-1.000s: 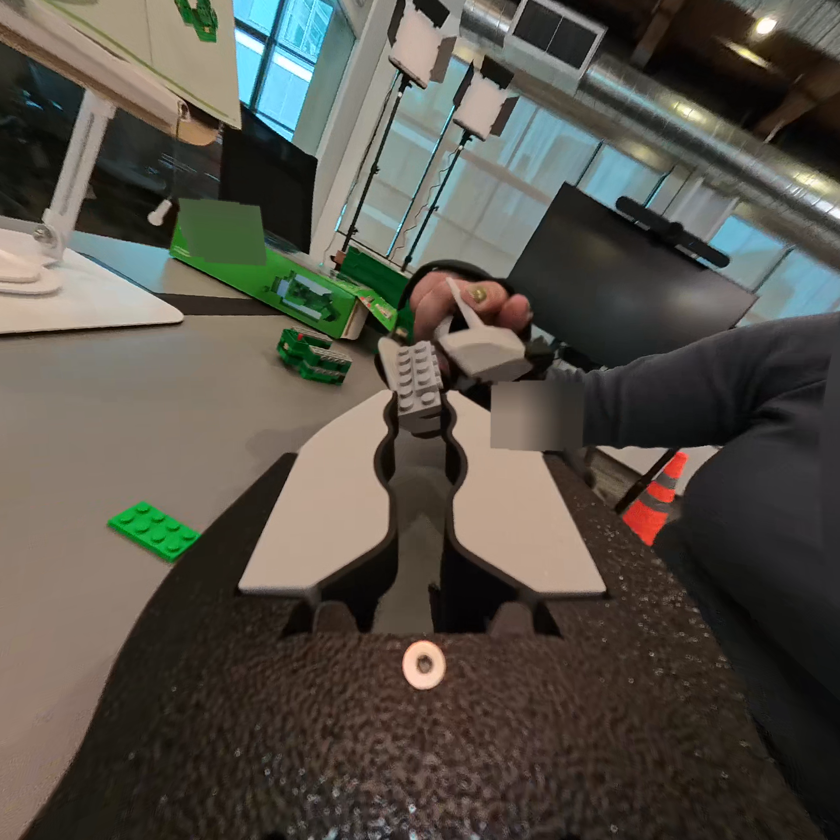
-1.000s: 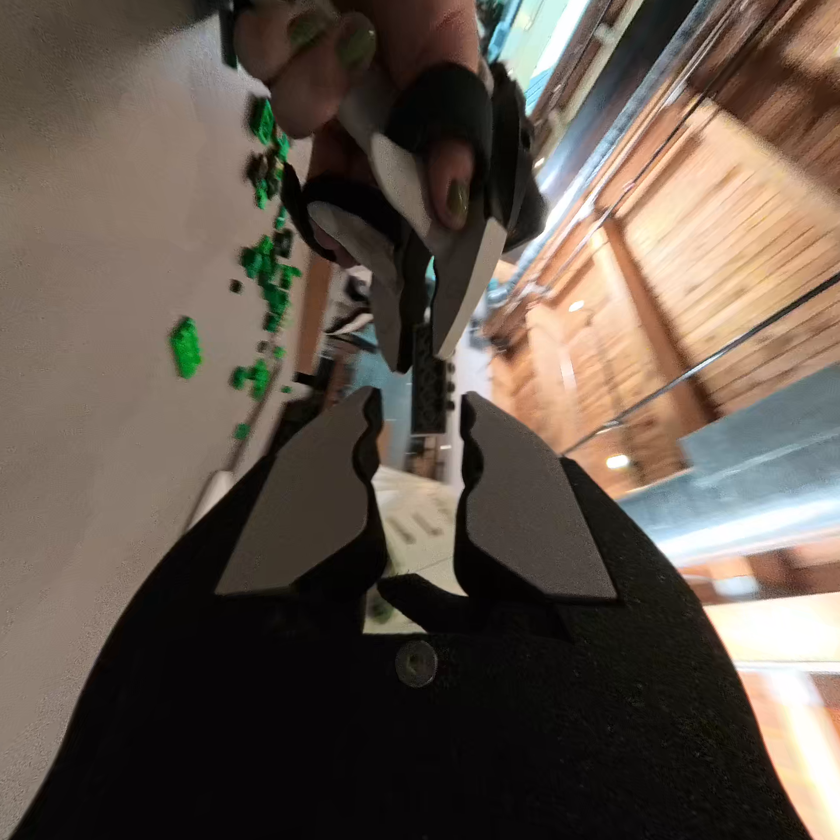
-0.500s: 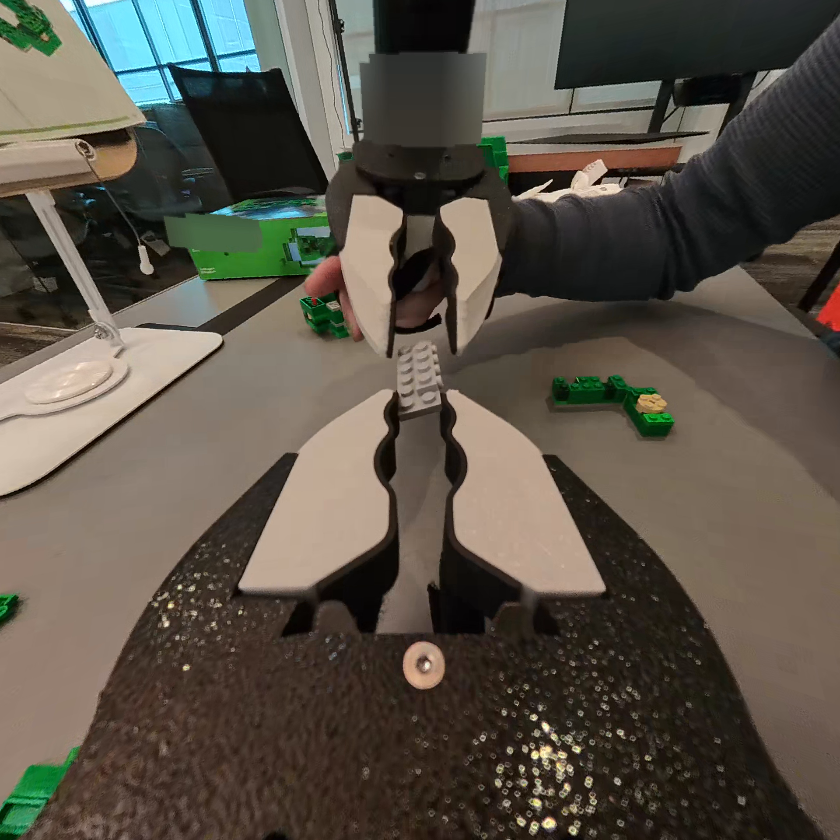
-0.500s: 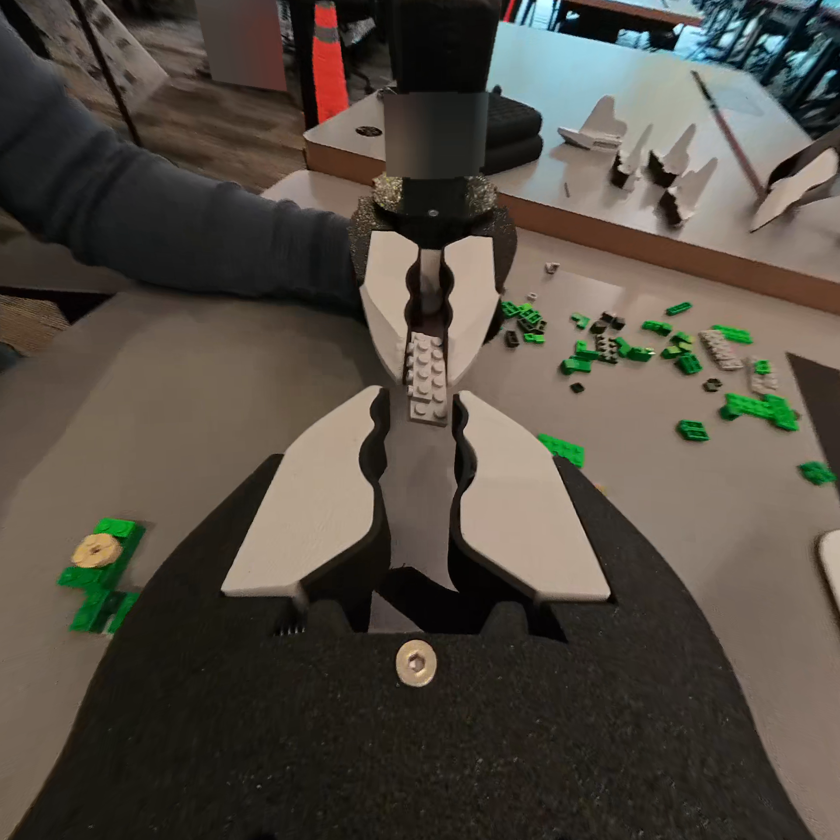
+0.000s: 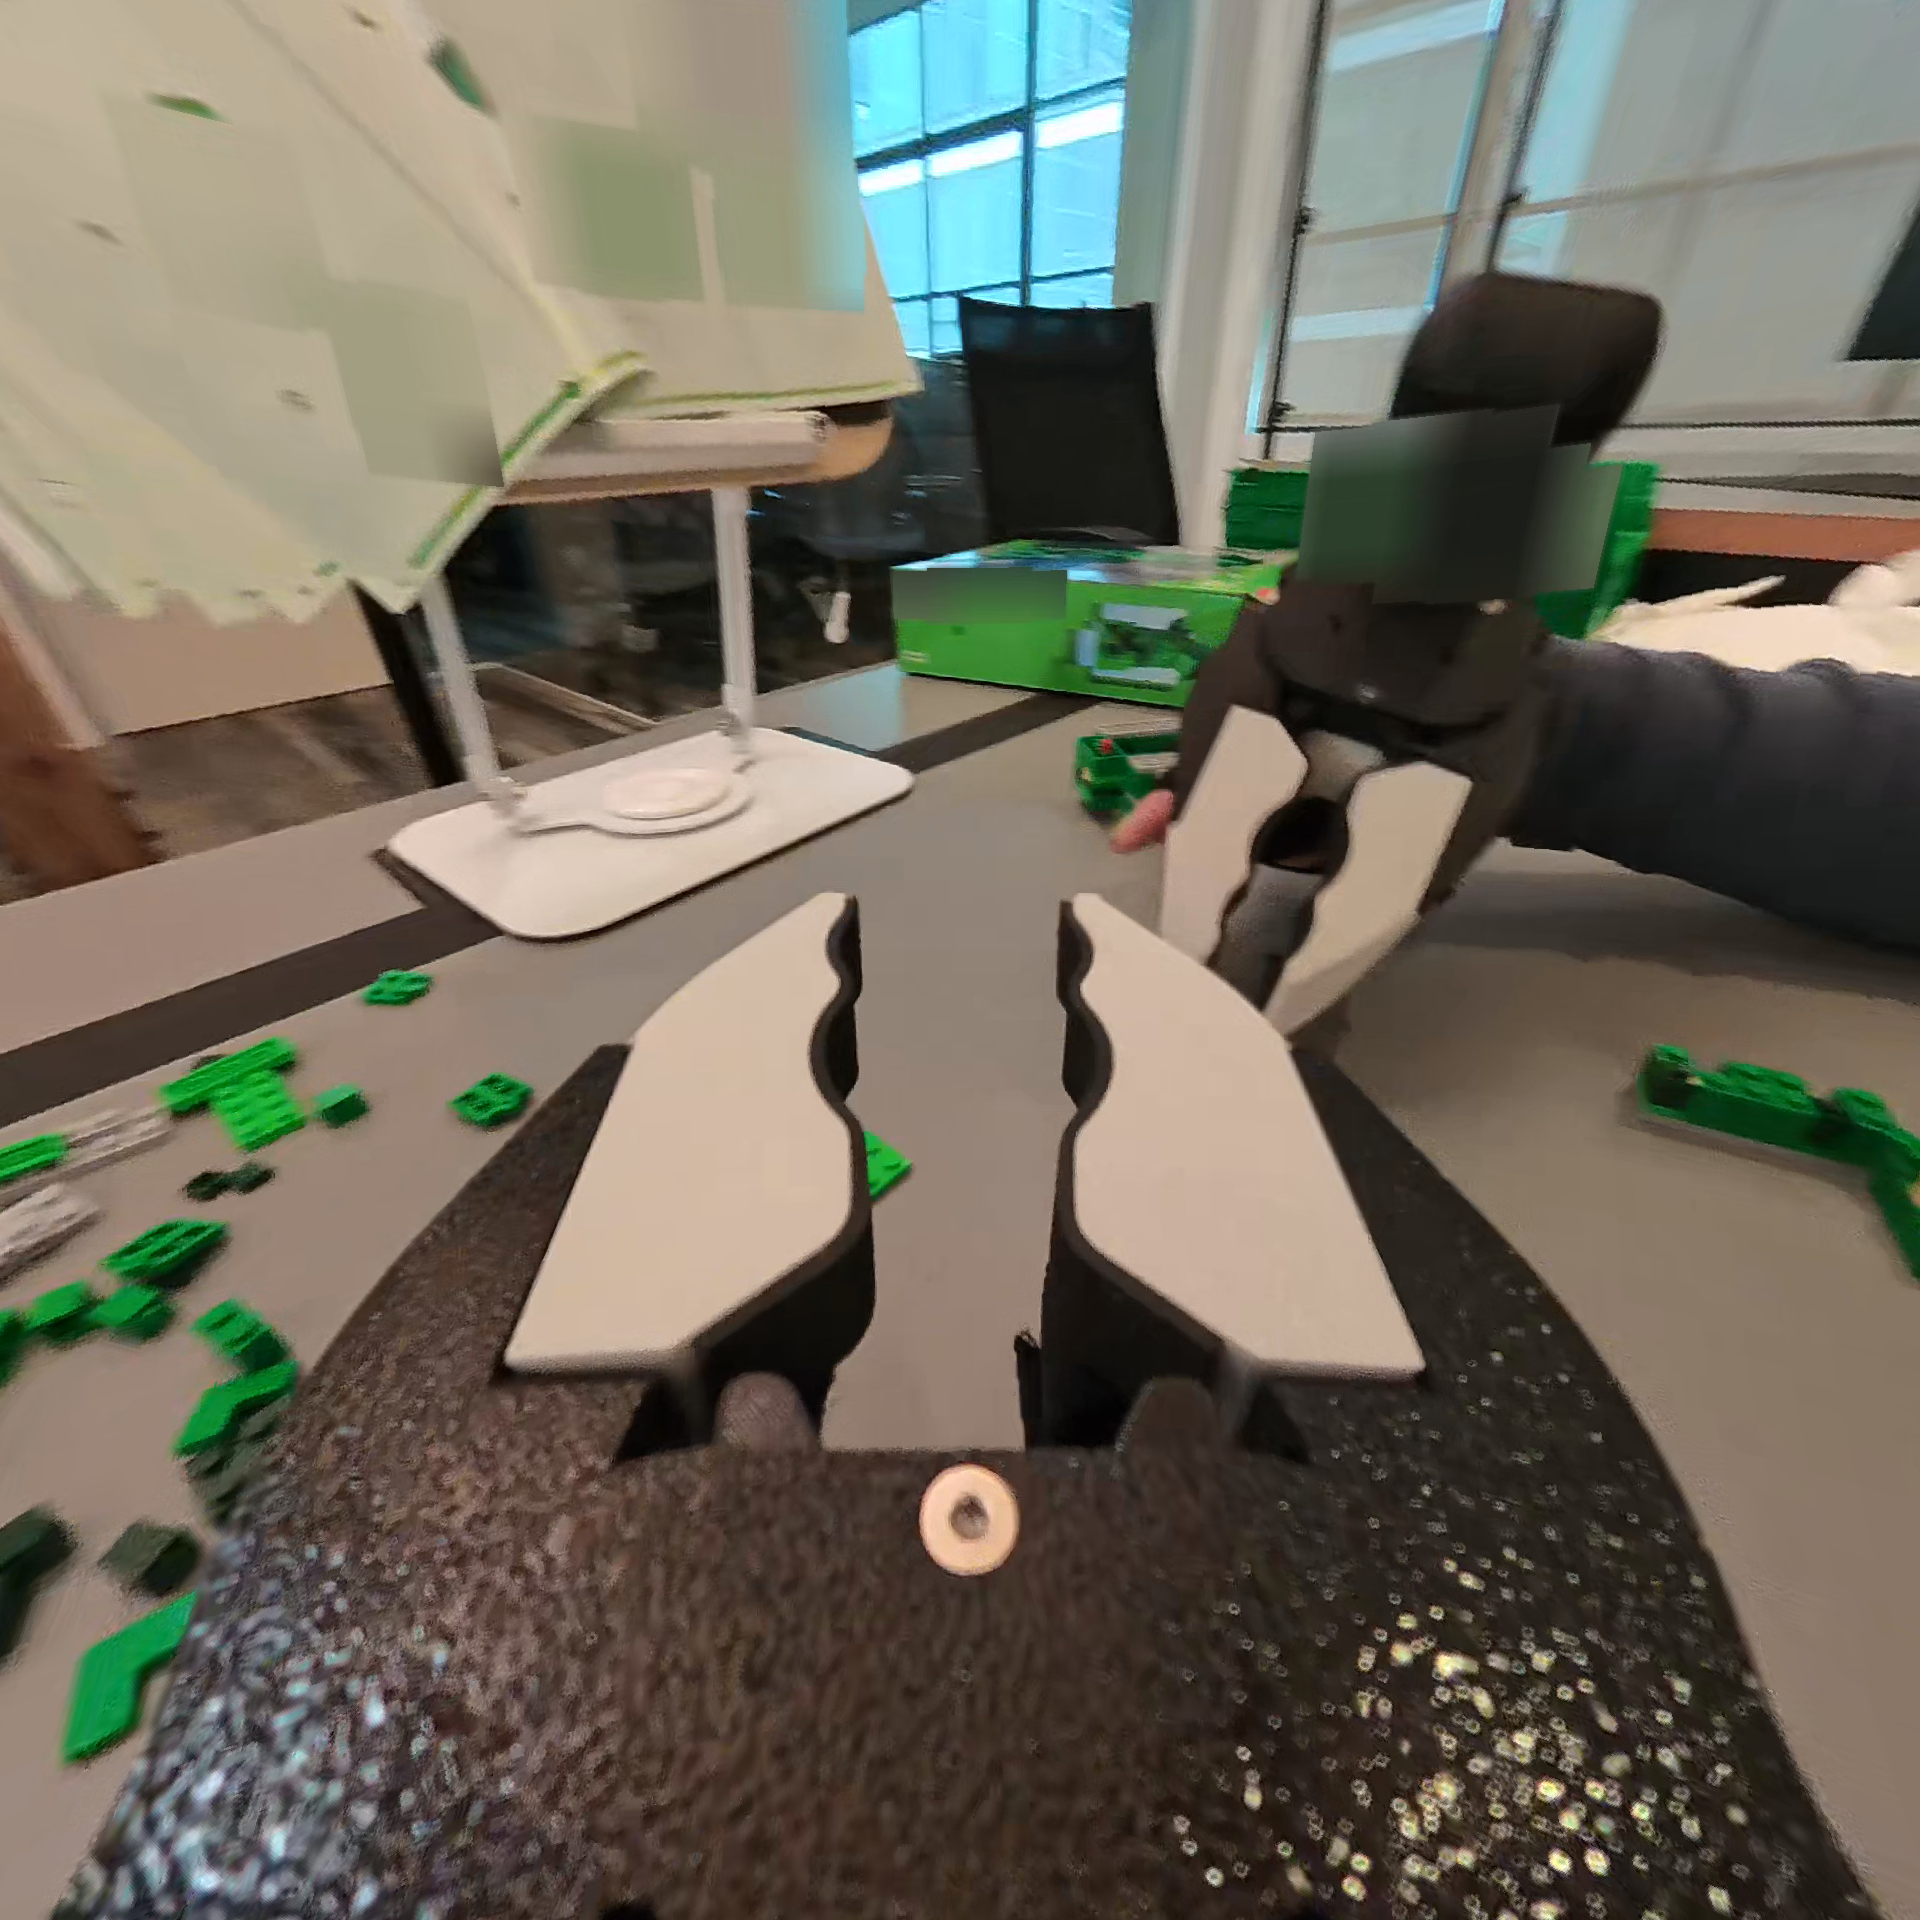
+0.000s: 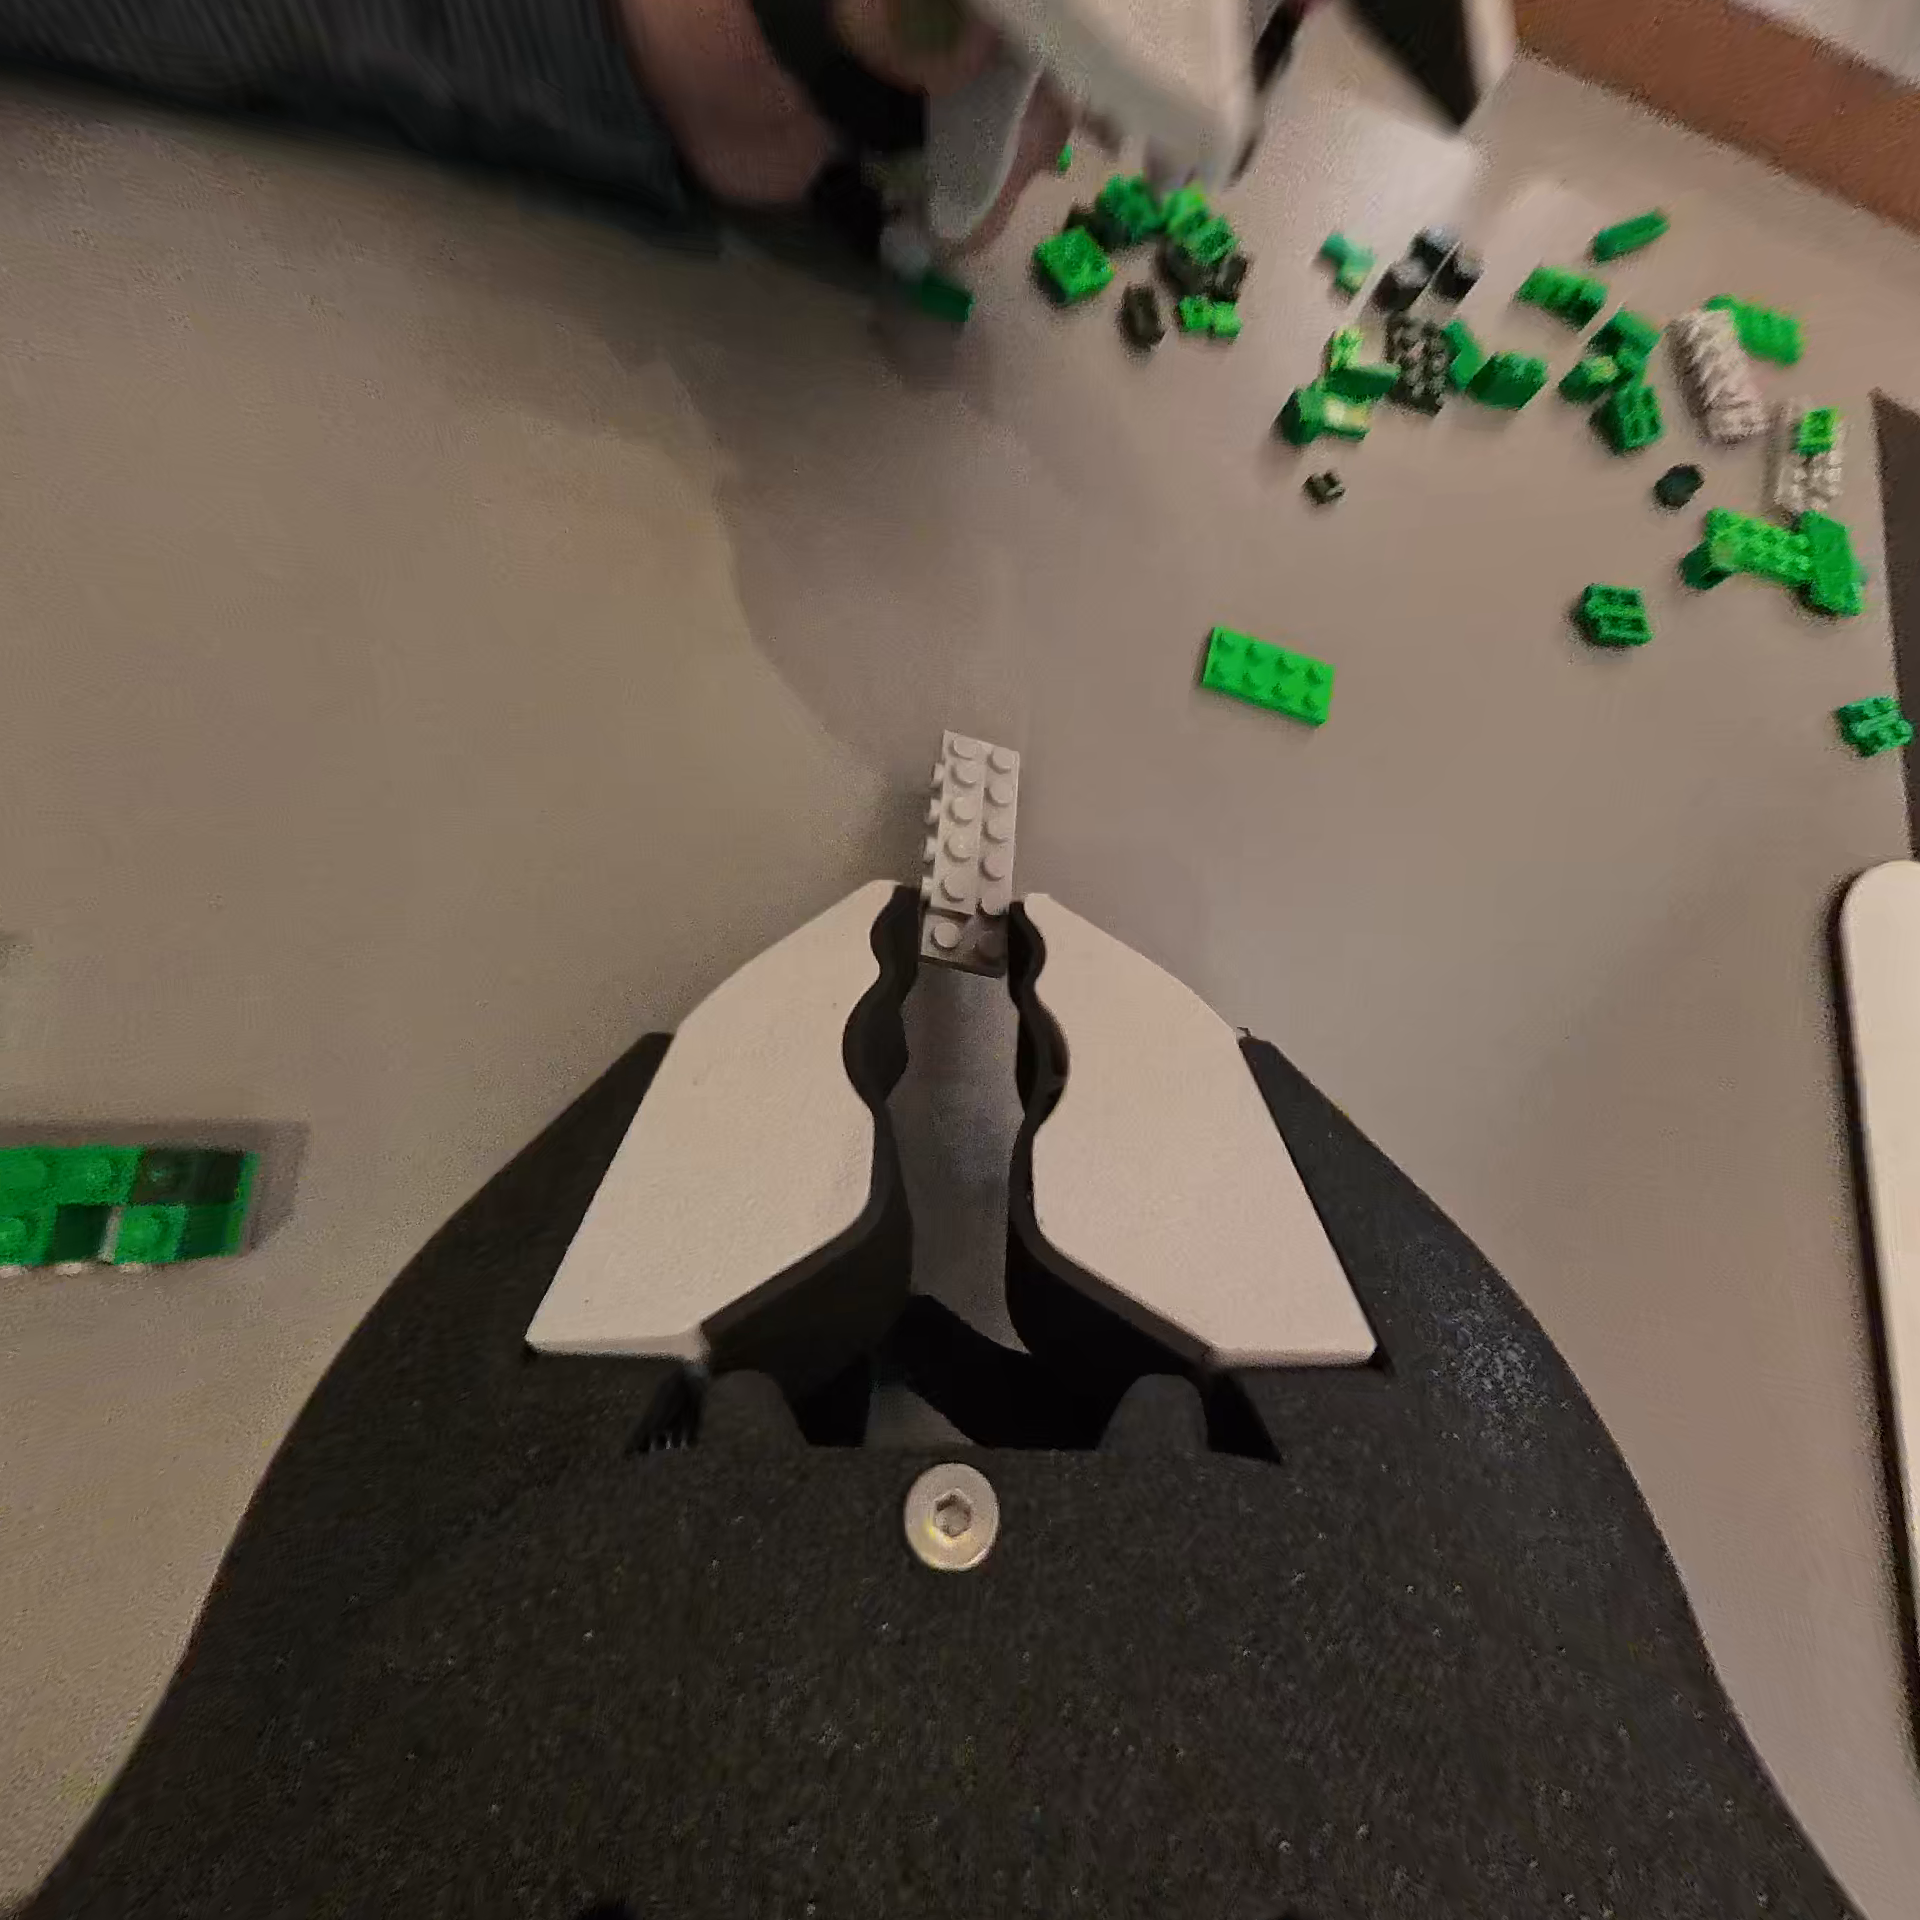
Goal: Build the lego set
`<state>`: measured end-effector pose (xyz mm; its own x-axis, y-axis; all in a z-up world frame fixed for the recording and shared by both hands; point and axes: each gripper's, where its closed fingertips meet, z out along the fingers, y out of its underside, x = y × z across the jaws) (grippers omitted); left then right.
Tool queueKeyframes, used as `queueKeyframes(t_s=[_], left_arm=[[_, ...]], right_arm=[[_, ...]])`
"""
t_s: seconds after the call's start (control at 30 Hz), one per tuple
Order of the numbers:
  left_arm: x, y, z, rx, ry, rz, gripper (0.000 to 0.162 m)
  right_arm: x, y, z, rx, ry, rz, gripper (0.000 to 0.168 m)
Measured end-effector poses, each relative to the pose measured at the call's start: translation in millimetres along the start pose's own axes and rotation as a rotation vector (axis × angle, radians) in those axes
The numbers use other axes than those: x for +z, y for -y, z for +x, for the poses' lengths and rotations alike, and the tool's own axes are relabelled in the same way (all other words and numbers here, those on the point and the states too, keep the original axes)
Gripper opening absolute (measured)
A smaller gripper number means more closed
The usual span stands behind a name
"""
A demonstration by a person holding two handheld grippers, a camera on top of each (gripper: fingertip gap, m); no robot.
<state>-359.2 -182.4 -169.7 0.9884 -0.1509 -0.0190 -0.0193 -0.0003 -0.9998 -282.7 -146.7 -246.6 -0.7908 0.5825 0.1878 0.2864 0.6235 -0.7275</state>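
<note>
My right gripper (image 6: 963,914) is shut on one end of a long light-grey studded Lego plate (image 6: 971,821), which sticks out forward above the grey table (image 6: 416,623). In the left wrist view the right gripper (image 5: 1247,987) shows at the right with a grey piece (image 5: 1259,920) between its fingers. My left gripper (image 5: 958,920) is open and empty above the table. It shows blurred at the top of the right wrist view (image 6: 1091,94). A green partial build (image 5: 1787,1112) lies on the table and also shows in the right wrist view (image 6: 114,1205).
Many loose green, dark and grey bricks (image 6: 1507,353) lie scattered, with a green plate (image 6: 1268,675) apart from them; they also show in the left wrist view (image 5: 208,1143). A white stand base (image 5: 655,831) carries an instruction booklet (image 5: 312,260). A green box (image 5: 1081,613) stands behind. Left tips to right tips: about 12 cm.
The grey plate passed from my left gripper to my right. The left pads opened and let it go, and the left gripper swung away. The right pads closed on the plate.
</note>
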Motion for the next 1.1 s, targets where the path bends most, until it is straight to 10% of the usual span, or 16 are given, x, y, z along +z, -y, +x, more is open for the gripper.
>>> queueKeyframes(t_s=[0.67, 1.1], left_arm=[[-17.2, -3.9, -33.9, -0.058, 0.164, -0.069, 0.033], [-127.7, 6.5, -127.3, -0.009, 0.783, -0.033, 0.031]], right_arm=[[11.4, -2.2, -12.8, -0.111, 0.054, 0.005, 0.033], [3.7, 45.6, 48.2, 0.015, -0.426, 0.239, 0.031]])
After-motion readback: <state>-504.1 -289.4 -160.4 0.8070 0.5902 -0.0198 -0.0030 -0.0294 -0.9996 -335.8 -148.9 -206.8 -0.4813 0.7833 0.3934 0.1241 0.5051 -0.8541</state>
